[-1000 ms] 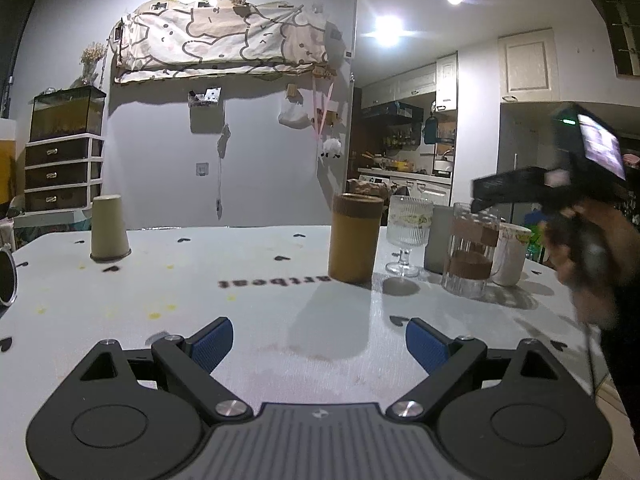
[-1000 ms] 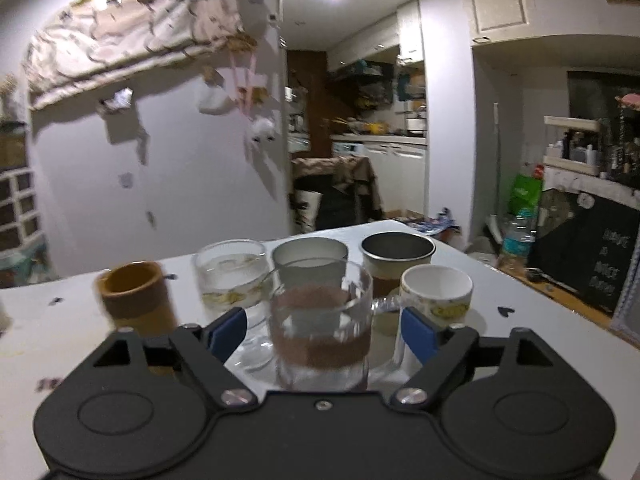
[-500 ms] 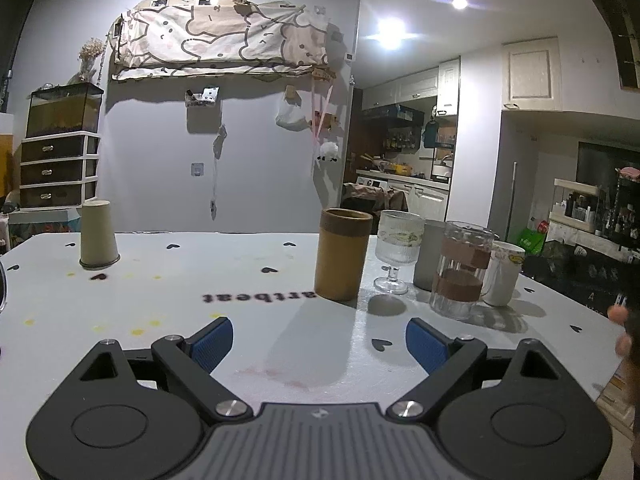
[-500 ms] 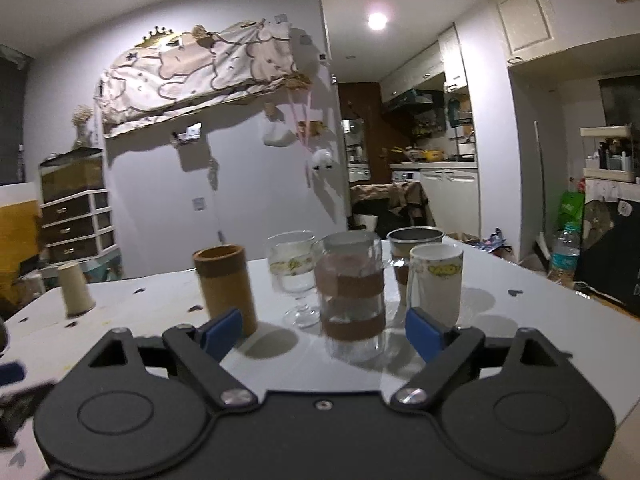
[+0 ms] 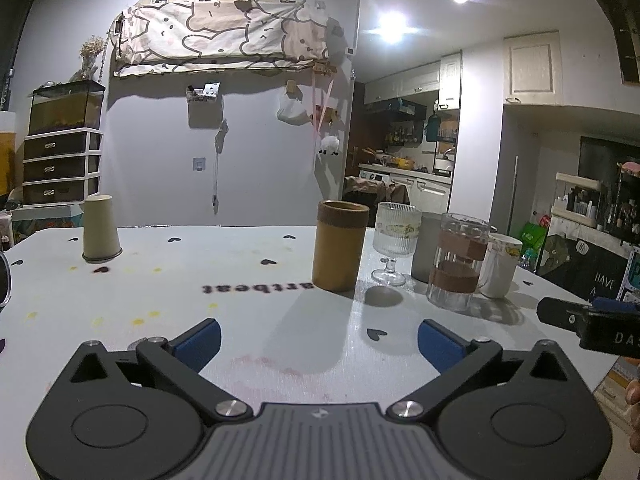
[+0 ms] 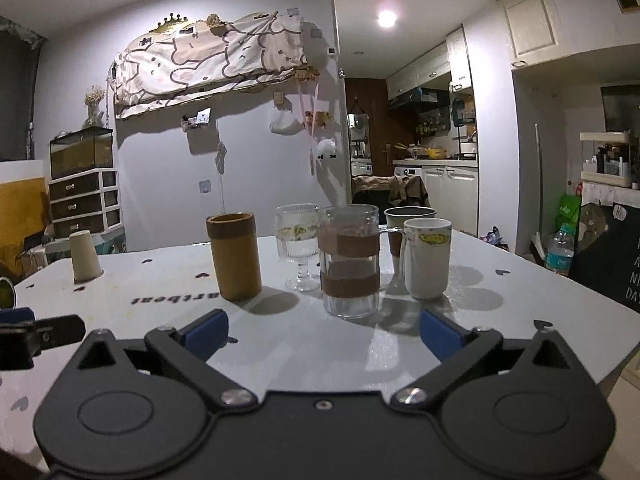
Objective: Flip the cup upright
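A beige paper cup (image 5: 100, 227) stands upside down, mouth on the table, at the far left of the white table (image 5: 224, 264); it also shows in the right wrist view (image 6: 85, 256). My left gripper (image 5: 319, 343) is open and empty, low over the near table edge, far from the cup. My right gripper (image 6: 323, 333) is open and empty, in front of the group of upright cups. Each gripper's tip shows at the edge of the other's view.
A tan cylinder cup (image 5: 339, 245), a ribbed stem glass (image 5: 394, 242), a glass mug with brown bands (image 5: 456, 263), a white mug (image 5: 500, 266) and a grey metal cup (image 6: 408, 216) stand upright at the right. A dark round rim (image 5: 3, 280) sits at the left edge.
The right gripper has pulled back and lowered from the cup group to the near table edge. The left gripper's view has shifted slightly; the cups have not moved.
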### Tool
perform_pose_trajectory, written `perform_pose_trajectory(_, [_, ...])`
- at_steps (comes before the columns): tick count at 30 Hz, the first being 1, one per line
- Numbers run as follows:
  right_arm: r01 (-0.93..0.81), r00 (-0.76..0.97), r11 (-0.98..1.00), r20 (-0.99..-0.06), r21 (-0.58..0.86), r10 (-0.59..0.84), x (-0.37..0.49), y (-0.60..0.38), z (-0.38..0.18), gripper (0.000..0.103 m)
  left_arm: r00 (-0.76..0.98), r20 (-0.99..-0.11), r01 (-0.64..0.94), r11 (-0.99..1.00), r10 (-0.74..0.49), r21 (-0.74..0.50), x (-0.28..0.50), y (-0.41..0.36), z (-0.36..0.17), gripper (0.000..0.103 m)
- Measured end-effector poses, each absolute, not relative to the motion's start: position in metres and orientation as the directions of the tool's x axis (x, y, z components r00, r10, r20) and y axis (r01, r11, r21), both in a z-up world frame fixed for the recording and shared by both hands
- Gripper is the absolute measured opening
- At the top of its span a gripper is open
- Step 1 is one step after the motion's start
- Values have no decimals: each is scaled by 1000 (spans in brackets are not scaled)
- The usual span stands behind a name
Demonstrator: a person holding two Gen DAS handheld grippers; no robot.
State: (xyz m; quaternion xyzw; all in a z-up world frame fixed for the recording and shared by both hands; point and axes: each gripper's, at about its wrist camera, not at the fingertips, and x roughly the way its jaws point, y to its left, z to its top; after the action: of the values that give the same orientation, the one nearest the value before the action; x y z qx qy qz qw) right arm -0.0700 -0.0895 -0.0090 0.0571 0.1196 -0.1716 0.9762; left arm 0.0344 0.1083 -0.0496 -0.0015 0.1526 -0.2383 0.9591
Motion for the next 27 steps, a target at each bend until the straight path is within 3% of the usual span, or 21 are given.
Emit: perform_pose_trajectory(27, [345,904,938,-278,25,-324,-73,-78,-14,103,849,-302,438,897,-434,-59,30,105,-48,103])
